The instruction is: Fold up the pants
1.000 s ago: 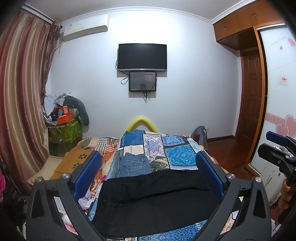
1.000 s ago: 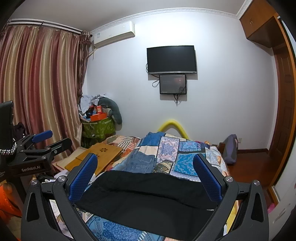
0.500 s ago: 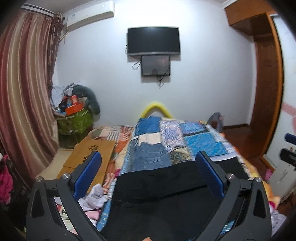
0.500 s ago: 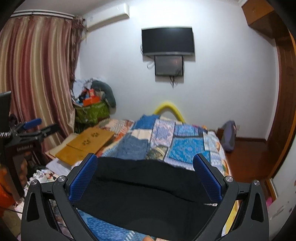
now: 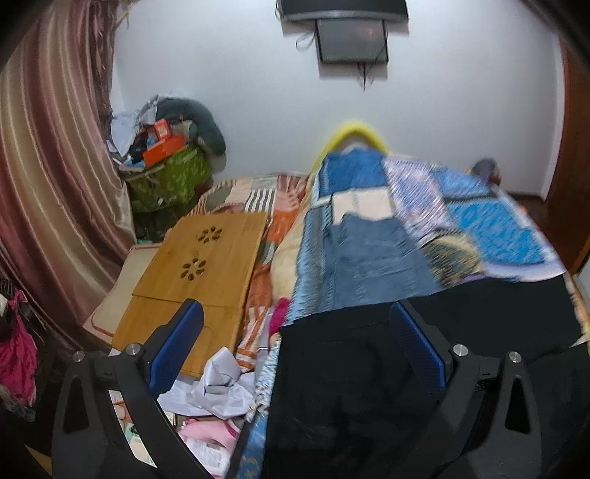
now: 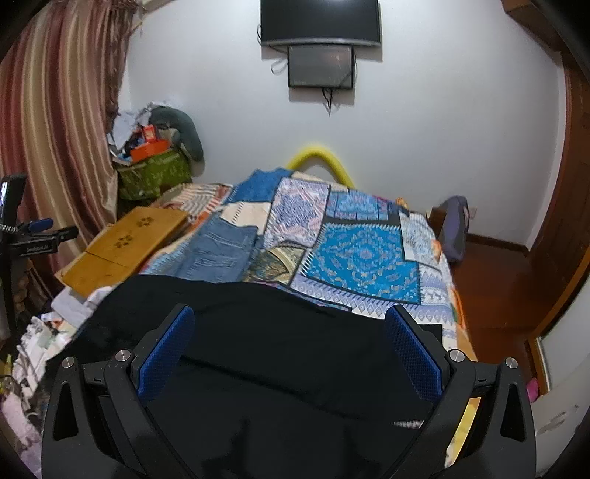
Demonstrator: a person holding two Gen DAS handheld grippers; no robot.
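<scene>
Black pants (image 6: 280, 353) lie spread across the near end of the bed, on top of a blue patchwork quilt (image 6: 354, 254), and both tools hang above them with nothing caught between their blue pads. On the left gripper (image 5: 297, 346) the fingers stand wide apart: the right pad is over the dark cloth, the left one over a heap of crumpled paper (image 5: 217, 383) and the near edge of a wooden lap desk (image 5: 195, 265) beside the bed. With its fingers just as far apart, the right gripper (image 6: 289, 350) is wholly over the pants. Beyond the black cloth, a pair of blue jeans (image 6: 217, 254) lies flat on the quilt, touching the pants' far edge. Further left stands a green bag (image 5: 169, 180) piled with boxes and clothes, next to a striped curtain (image 5: 48, 154). At the head of the bed a yellow curved tube (image 6: 320, 158) rises against the white wall, and high on that wall hangs a dark television (image 6: 320, 22) with a smaller screen (image 6: 320, 66) under it.
</scene>
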